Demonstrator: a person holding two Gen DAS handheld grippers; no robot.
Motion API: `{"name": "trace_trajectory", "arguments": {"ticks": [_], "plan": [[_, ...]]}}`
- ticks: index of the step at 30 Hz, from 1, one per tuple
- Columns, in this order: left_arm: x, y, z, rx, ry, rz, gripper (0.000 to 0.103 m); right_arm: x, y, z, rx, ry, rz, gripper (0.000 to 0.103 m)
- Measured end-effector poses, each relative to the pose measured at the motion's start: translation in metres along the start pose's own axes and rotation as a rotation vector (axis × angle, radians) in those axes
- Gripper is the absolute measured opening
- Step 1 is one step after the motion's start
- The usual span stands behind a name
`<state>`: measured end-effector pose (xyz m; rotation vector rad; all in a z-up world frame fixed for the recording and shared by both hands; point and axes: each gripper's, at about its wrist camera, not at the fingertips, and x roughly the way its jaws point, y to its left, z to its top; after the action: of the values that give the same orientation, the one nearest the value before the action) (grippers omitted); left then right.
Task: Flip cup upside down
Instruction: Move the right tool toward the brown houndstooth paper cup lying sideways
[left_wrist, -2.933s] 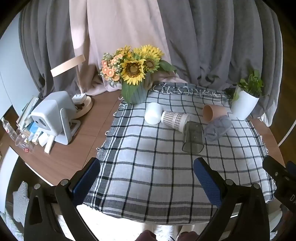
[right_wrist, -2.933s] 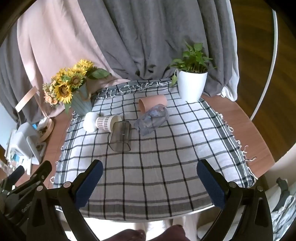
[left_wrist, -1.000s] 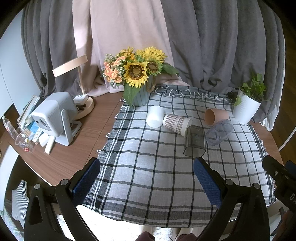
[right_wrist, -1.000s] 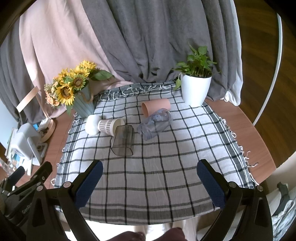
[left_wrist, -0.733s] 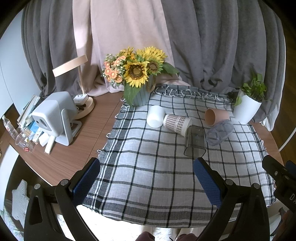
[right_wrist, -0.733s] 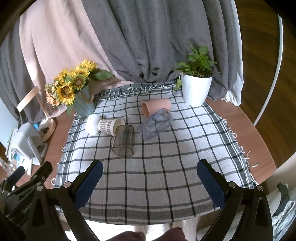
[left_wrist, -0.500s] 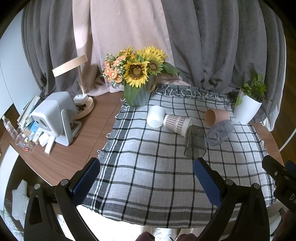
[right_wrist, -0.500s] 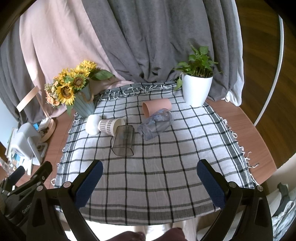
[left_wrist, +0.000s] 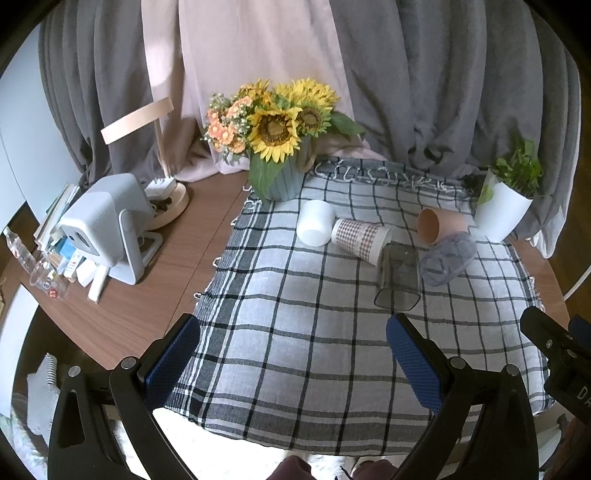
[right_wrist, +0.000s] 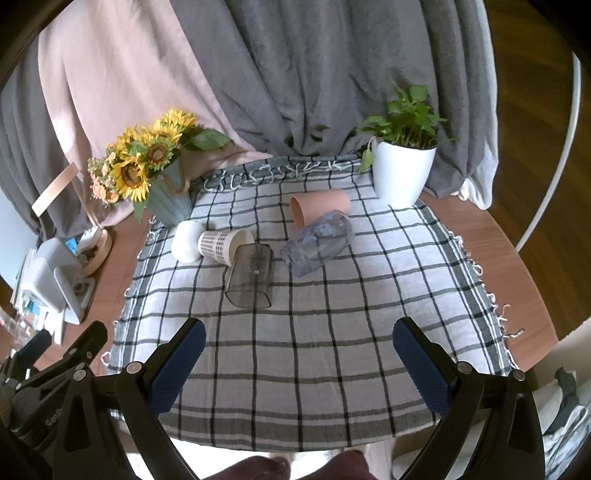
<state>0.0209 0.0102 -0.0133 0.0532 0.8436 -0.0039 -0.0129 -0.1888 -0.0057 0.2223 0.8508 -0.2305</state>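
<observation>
Several cups lie on their sides on a checked cloth (left_wrist: 295, 332) (right_wrist: 314, 332): a white cup (left_wrist: 314, 227) (right_wrist: 186, 242), a checked paper cup (left_wrist: 360, 240) (right_wrist: 223, 245), a smoky clear square cup (left_wrist: 399, 277) (right_wrist: 251, 277), a pink cup (left_wrist: 437, 225) (right_wrist: 319, 206) and a bluish clear cup (left_wrist: 447, 253) (right_wrist: 319, 242). My left gripper (left_wrist: 291, 354) is open and empty over the cloth's near edge. My right gripper (right_wrist: 299, 358) is open and empty, well short of the cups.
A sunflower vase (left_wrist: 280, 181) (right_wrist: 170, 199) stands at the cloth's far left corner. A white plant pot (left_wrist: 502, 210) (right_wrist: 402, 173) stands at the far right. A white projector (left_wrist: 107, 225), a lamp base (left_wrist: 166, 199) and small clutter sit on the wooden table (left_wrist: 184, 258) to the left.
Both views have pulled back and up slightly since the oldest frames. In the last second nothing on the table has moved and both grippers stay open.
</observation>
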Motion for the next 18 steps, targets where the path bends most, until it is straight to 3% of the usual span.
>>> {"name": "trace_trajectory", "arguments": {"ticks": [11, 18], "plan": [[0.051, 0.009, 0.014, -0.119, 0.139, 0.086, 0.103, 0.059, 0.028, 0.024, -0.122, 0.124, 0.089, 0.102], [0.088, 0.014, 0.032, -0.249, 0.217, 0.136, 0.103, 0.112, 0.057, 0.066, -0.278, 0.205, 0.143, 0.102]]}}
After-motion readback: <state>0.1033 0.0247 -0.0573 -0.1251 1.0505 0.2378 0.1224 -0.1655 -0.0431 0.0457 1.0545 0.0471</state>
